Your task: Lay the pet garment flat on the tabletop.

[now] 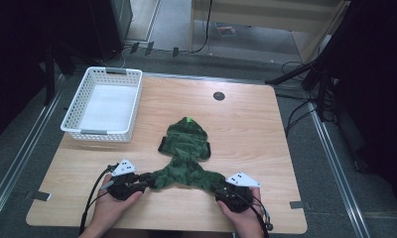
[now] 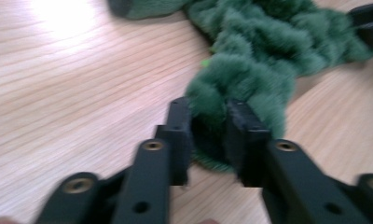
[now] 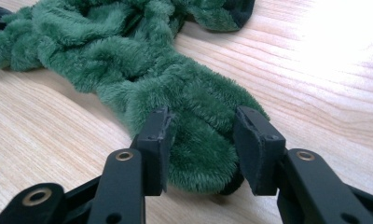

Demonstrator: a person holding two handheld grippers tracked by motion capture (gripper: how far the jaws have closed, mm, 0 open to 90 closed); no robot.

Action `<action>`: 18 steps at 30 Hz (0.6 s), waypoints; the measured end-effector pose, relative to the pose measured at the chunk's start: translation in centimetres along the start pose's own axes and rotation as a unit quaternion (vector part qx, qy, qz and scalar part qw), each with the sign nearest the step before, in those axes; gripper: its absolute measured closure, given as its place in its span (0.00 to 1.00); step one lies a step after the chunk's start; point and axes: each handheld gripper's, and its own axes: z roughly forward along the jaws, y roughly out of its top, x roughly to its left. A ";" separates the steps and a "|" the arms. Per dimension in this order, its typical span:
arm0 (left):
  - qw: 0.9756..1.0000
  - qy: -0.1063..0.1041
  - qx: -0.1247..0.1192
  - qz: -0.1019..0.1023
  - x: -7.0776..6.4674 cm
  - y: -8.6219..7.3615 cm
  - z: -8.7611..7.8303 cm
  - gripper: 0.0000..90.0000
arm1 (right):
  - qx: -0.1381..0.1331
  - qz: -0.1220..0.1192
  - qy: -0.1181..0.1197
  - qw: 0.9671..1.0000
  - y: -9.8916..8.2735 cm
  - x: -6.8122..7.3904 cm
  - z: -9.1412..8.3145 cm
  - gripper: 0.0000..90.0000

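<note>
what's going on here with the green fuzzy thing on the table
A person holds a two-jaw gripper in each hand at a wooden table. A green fleece garment lies spread out on it, hood end pointing away. The left gripper is clamped on the end of one sleeve, and the right gripper has the other sleeve end between its jaws, which look pressed into the pile. Both sleeve ends sit low on the table near the person. A white basket stands at the far left corner.
</note>
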 end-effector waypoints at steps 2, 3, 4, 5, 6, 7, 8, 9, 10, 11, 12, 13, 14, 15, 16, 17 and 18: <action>1.000 -0.003 -0.003 -0.007 0.1 -0.3 -0.1 0.85 | 0.001 -0.002 -0.001 1.000 0.0 0.0 0.0 0.65; 1.000 -0.002 -0.002 -0.007 0.1 -0.3 -0.1 0.85 | 0.002 -0.003 0.000 1.000 -0.1 0.0 0.1 0.65; 1.000 -0.002 -0.002 -0.007 0.1 -0.3 -0.2 0.85 | 0.003 -0.003 0.001 1.000 -0.1 0.0 0.1 0.65; 1.000 0.001 -0.005 -0.009 0.1 -0.3 -0.2 0.83 | 0.003 -0.003 0.003 1.000 -0.1 -0.1 0.1 0.65; 1.000 0.007 -0.010 -0.012 0.1 -0.3 -0.2 0.78 | 0.002 -0.001 0.004 1.000 -0.1 -0.1 0.1 0.64; 1.000 0.013 -0.014 -0.019 0.1 -0.3 -0.2 0.71 | -0.001 0.001 0.006 1.000 0.0 -0.1 0.0 0.64; 0.999 0.013 -0.017 -0.025 0.3 -0.3 -0.2 0.67 | -0.005 0.002 0.008 1.000 0.1 -0.2 -0.2 0.62; 0.999 0.010 -0.019 -0.030 0.4 -0.4 -0.1 0.68 | -0.017 0.003 0.010 1.000 0.5 -0.2 -0.3 0.60; 0.999 0.010 -0.018 -0.030 0.5 -0.3 -0.1 0.69 | -0.032 0.007 0.011 0.999 1.1 -0.3 -0.5 0.60; 0.999 0.010 -0.019 -0.031 0.5 -0.3 -0.1 0.73 | -0.046 0.013 0.009 0.999 2.0 -0.5 -0.5 0.60; 0.999 0.010 -0.017 -0.028 0.4 -0.3 0.0 0.77 | -0.055 0.016 0.005 0.998 3.0 -0.7 -0.3 0.61; 0.999 0.012 -0.017 -0.025 0.3 -0.3 0.1 0.81 | -0.063 0.016 0.000 0.998 4.2 -0.8 0.0 0.62; 1.000 0.013 -0.016 -0.018 0.1 -0.3 0.1 0.84 | -0.066 0.009 -0.003 0.998 5.4 -1.1 0.7 0.63; 1.000 0.015 -0.015 -0.013 0.0 -0.4 0.1 0.87 | -0.056 0.006 -0.003 0.998 6.6 -1.4 1.7 0.63; 1.000 0.016 -0.017 -0.012 -0.1 -0.4 0.1 0.88 | -0.042 0.007 -0.003 0.999 7.8 -1.7 2.9 0.63; 1.000 0.013 -0.017 -0.014 0.0 -0.4 0.1 0.89 | -0.036 0.008 -0.009 0.999 8.8 -2.1 4.2 0.64; 1.000 0.013 -0.018 -0.014 0.0 -0.4 0.1 0.90 | -0.030 0.008 -0.017 0.999 9.7 -2.5 5.5 0.64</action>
